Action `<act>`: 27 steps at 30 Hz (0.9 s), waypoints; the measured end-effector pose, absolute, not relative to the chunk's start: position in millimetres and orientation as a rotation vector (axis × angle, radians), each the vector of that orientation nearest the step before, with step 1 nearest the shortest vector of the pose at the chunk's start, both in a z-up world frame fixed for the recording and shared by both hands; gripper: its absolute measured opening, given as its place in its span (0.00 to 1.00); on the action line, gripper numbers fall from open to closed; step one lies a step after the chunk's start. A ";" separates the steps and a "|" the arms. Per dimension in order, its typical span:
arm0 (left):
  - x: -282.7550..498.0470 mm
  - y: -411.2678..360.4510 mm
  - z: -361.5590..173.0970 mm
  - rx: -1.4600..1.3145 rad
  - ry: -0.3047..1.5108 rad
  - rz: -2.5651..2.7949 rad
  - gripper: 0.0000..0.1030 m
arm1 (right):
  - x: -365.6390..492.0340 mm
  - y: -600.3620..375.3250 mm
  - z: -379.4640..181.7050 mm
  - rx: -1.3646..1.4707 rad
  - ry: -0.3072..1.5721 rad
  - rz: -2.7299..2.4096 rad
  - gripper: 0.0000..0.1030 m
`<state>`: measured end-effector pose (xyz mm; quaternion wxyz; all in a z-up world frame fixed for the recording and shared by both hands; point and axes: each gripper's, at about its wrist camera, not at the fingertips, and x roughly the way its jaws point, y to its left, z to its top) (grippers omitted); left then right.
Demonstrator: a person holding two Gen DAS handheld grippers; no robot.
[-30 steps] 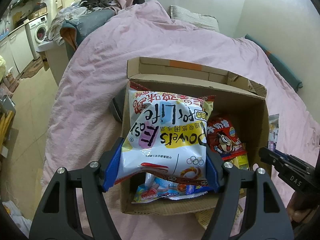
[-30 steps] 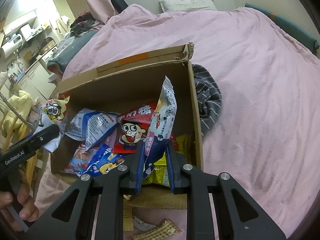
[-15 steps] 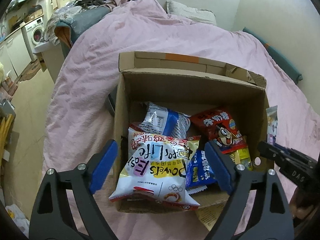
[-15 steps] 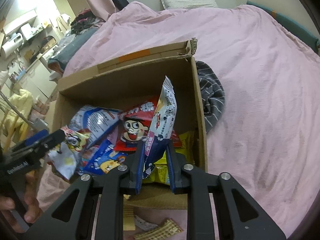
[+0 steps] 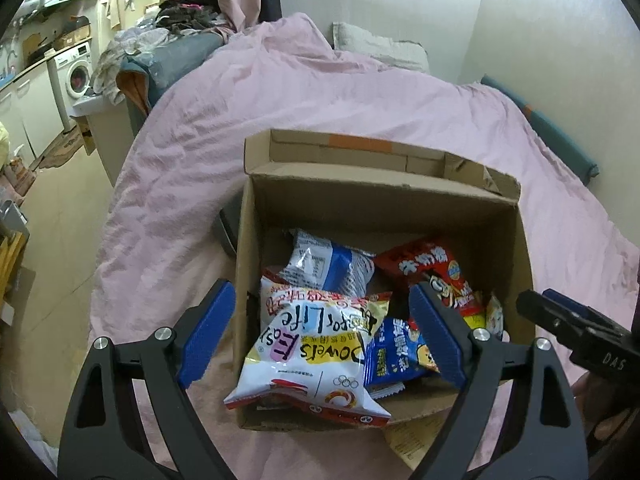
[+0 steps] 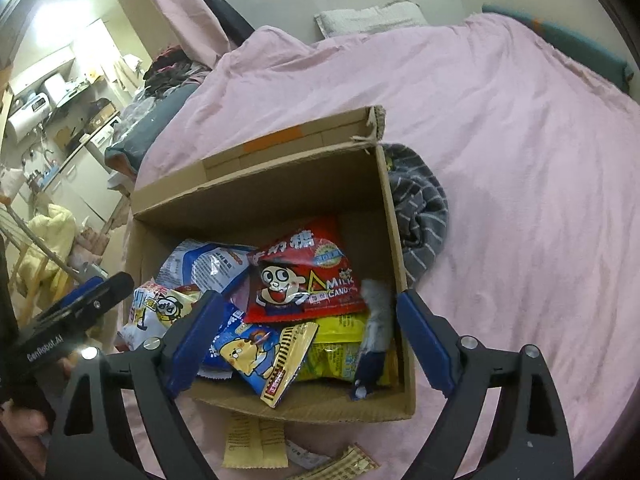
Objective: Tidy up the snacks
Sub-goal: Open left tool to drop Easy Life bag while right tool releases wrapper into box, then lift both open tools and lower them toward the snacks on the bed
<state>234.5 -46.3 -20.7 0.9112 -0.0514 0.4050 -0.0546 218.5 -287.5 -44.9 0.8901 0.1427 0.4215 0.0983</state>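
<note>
- While our left gripper hangs over the near left of the box, its jaws stand wide with nothing pressed between them; the white bag lies below, flopped over the near wall of the box, free of both pads
- our right gripper is letting its jaws spread and they already gape wide; the slim packet stands blurred between them, touching neither pad, leaning near the right wall
- beside it in the box we see the yellow pack, the blue bear pack, the red candy bag and a blue-and-white bag further back
- loose wrappers lie on the pink cover just before the box
- a striped cloth sits against the right wall outside
- a pillow lies at the far wall
</note>
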 end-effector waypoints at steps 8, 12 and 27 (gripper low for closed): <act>227.1 -49.9 -16.3 -0.073 0.790 -0.115 0.84 | 218.1 -284.3 -41.2 0.301 0.870 0.252 0.89; 227.5 -41.4 -19.8 -0.090 0.804 -0.058 0.85 | 214.7 -279.9 -36.0 0.293 0.860 0.253 0.93; 199.6 -30.7 -1.1 -0.087 0.762 -0.055 0.96 | 178.7 -287.6 -10.3 0.344 0.781 0.245 1.00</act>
